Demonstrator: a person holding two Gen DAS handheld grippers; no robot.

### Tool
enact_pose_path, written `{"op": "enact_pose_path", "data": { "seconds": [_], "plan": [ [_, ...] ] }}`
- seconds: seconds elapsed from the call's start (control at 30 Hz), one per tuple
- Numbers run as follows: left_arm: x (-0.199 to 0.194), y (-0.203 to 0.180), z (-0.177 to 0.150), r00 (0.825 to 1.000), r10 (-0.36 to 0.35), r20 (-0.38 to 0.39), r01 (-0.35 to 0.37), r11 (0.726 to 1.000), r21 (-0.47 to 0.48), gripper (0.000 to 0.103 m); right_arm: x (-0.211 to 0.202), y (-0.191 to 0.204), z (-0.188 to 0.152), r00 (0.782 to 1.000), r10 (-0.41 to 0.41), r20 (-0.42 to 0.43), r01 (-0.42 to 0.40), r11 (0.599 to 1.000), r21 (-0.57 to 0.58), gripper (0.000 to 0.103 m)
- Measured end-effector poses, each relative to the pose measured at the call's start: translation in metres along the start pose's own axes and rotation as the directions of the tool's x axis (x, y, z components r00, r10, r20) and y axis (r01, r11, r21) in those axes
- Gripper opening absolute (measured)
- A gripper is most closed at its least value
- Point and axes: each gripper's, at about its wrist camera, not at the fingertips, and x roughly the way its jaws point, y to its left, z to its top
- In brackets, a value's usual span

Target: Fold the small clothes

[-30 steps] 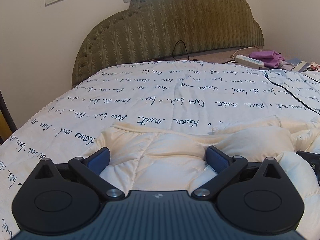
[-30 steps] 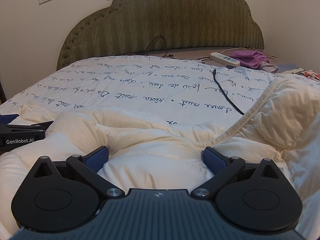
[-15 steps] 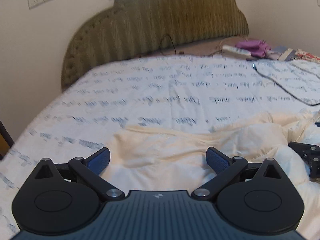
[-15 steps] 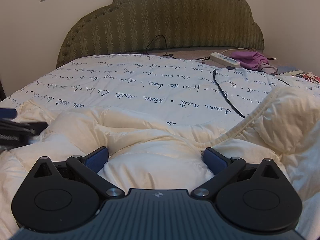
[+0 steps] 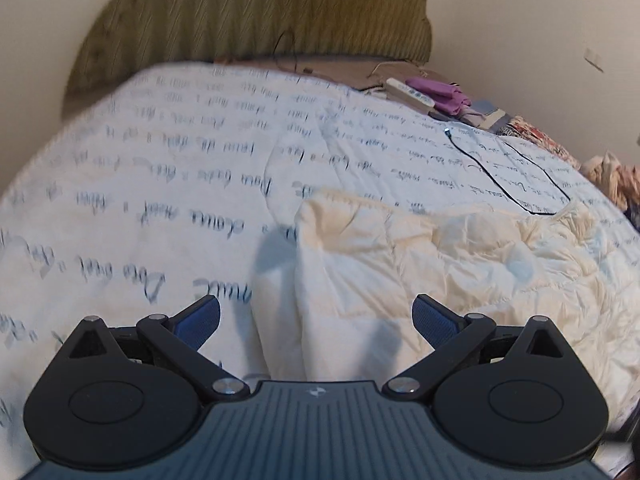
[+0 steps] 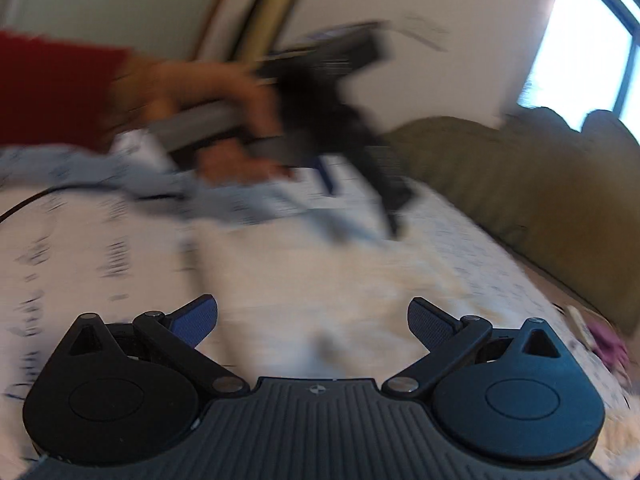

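Both jaws wide, empty: left gripper (image 5: 316, 316) over near-left edge of cream padded garment (image 5: 440, 264), lying crumpled on printed bedsheet (image 5: 140, 184); right gripper (image 6: 312, 320) blurred, above sheet; best pinched at hem corner, lifted evenly.

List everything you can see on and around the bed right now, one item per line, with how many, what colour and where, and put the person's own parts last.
cream puffy garment: one, cream, spread on the bed ahead of the left gripper
bedspread: one, white with dark script, covering the bed
headboard: one, olive green, at the far end of the bed
black cable: one, black, looping on the bedspread beyond the garment
power strip: one, white, near the headboard's right end
purple cloth: one, purple, beside the power strip
window: one, bright, upper right of the right wrist view
left hand: one, red sleeve, blurred, holding the left gripper
left gripper: jaws open, over the garment's edge
right gripper: jaws open, above the garment
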Motion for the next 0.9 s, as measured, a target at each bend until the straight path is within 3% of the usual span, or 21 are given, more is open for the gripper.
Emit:
{"op": "enact_pose_path", "data": {
  "seconds": [0.07,0.17,0.2,0.23,0.33,0.37,0.4,0.5,0.63,0.7,0.77,0.83,0.87,0.9],
  "plan": [
    [0.008,0.008,-0.003,1.000,-0.012,-0.020,0.011,0.999,-0.052,0.103,0.012,0.025,0.001,1.000,-0.010,-0.020,0.008,0.996,-0.089,0.100],
    [0.025,0.023,-0.006,0.995,-0.081,-0.065,0.070,0.985,-0.160,0.103,0.033,0.043,-0.002,0.990,-0.141,-0.020,0.134,0.972,-0.194,0.093],
    [0.032,0.027,-0.006,0.990,-0.120,-0.077,0.102,0.974,-0.201,0.103,0.038,0.042,-0.001,0.986,-0.165,-0.019,0.158,0.968,-0.195,0.083],
    [0.035,0.030,-0.006,0.986,-0.150,-0.074,0.130,0.965,-0.229,0.103,0.042,0.038,0.001,0.984,-0.176,-0.037,0.167,0.969,-0.180,0.061],
    [0.038,0.033,-0.004,0.965,-0.259,-0.042,0.237,0.929,-0.284,0.099,0.053,0.032,0.003,0.983,-0.173,-0.067,0.164,0.978,-0.130,0.034],
    [0.039,0.033,-0.004,0.955,-0.295,-0.040,0.270,0.915,-0.301,0.077,0.053,0.031,0.003,0.983,-0.171,-0.063,0.163,0.979,-0.121,0.030],
    [0.041,0.032,-0.004,0.949,-0.309,-0.054,0.278,0.908,-0.314,0.049,0.051,0.032,0.004,0.983,-0.175,-0.051,0.168,0.979,-0.115,0.026],
    [0.040,0.031,-0.007,0.954,-0.293,-0.054,0.262,0.910,-0.320,0.030,0.037,0.023,0.008,0.990,-0.137,-0.020,0.136,0.990,-0.045,0.019],
    [0.012,0.030,-0.015,0.952,-0.306,0.018,0.294,0.897,-0.331,0.020,0.014,-0.003,0.013,1.000,-0.018,0.017,0.016,0.990,0.138,0.019],
    [-0.004,0.037,-0.019,0.939,-0.340,0.054,0.332,0.853,-0.403,0.019,-0.001,-0.018,0.015,0.998,0.050,0.045,-0.059,0.971,0.232,0.019],
    [-0.015,0.044,-0.026,0.908,-0.406,0.104,0.399,0.762,-0.509,0.019,-0.018,-0.028,0.017,0.992,0.100,0.078,-0.118,0.953,0.279,0.020],
    [-0.020,0.048,-0.033,0.885,-0.444,0.139,0.430,0.668,-0.608,0.019,-0.036,-0.044,0.013,0.976,0.190,0.106,-0.213,0.930,0.301,0.038],
    [-0.023,0.047,-0.034,0.880,-0.451,0.149,0.437,0.646,-0.626,0.019,-0.051,-0.056,0.007,0.964,0.224,0.145,-0.260,0.913,0.316,0.037],
    [-0.025,0.045,-0.034,0.879,-0.452,0.155,0.439,0.635,-0.636,0.019,-0.067,-0.073,0.000,0.946,0.258,0.198,-0.313,0.888,0.336,0.045]
  ]
}}
